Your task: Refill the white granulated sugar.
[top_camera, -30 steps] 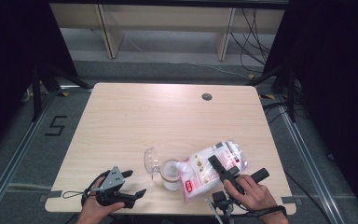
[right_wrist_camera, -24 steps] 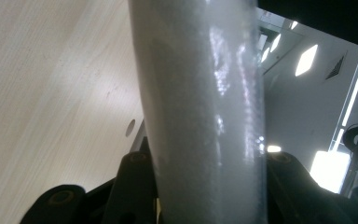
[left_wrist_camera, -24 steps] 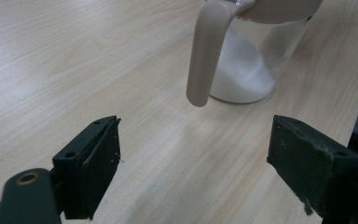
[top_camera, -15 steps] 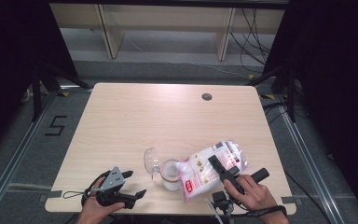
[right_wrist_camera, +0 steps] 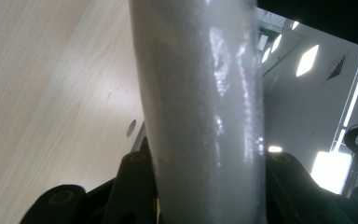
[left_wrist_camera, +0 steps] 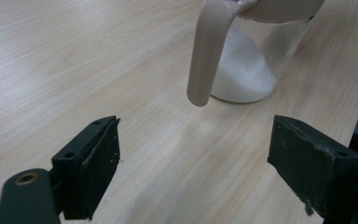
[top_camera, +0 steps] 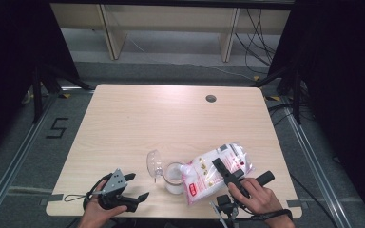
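Near the front edge of the bench (top_camera: 123, 123), the right gripper (top_camera: 230, 173) has its fingers clamped on a clear bag of white granules (top_camera: 209, 173) — the bag is tipped with its lower end over the mouth of a clear jug (top_camera: 173, 176) already part-filled with white. The left gripper (top_camera: 123, 190) rests low at the front left, well apart from the jug, its fingers (left_wrist_camera: 98, 158) spread wide and empty — the jug's handle (left_wrist_camera: 209, 51) stands just ahead of them.
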The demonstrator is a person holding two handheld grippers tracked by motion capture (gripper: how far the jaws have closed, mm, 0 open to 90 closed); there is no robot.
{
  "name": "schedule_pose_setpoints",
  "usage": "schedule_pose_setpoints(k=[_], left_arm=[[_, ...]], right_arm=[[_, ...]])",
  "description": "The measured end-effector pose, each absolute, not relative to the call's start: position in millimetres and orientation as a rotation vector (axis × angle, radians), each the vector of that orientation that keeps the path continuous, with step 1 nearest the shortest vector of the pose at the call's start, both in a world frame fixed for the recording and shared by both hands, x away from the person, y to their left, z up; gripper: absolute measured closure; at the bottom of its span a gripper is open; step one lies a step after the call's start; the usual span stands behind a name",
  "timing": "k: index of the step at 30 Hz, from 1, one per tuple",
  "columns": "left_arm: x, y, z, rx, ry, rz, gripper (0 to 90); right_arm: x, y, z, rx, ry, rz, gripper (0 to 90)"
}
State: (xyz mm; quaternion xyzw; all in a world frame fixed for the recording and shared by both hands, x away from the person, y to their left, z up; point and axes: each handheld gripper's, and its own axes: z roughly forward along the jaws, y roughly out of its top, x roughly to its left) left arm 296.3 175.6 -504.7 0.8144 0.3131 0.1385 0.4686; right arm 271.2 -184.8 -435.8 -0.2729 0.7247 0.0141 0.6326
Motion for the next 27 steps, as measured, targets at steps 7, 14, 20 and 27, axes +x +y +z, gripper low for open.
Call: schedule_pose_setpoints(k=[7, 14, 20, 27], left_arm=[[297.0, 176.0, -504.0, 2.004, 0.76, 0.347, 16.1], [298.9, 178.0, -502.6, 2.032, 0.729, 0.365, 16.1], [298.8, 177.9, -502.6, 2.031, 0.73, 0.365, 16.1], [296.6, 174.8, -504.5, 1.99, 0.761, 0.343, 16.2]], right_arm=[[271.4, -185.1, -436.4, -0.625, 1.649, 0.041, 68.2], [270.8, -185.2, -436.2, -0.622, 1.648, 0.037, 68.3], [270.7, -185.1, -435.7, -0.626, 1.643, 0.033, 68.3], [270.5, -185.2, -436.0, -0.62, 1.646, 0.037, 68.3]])
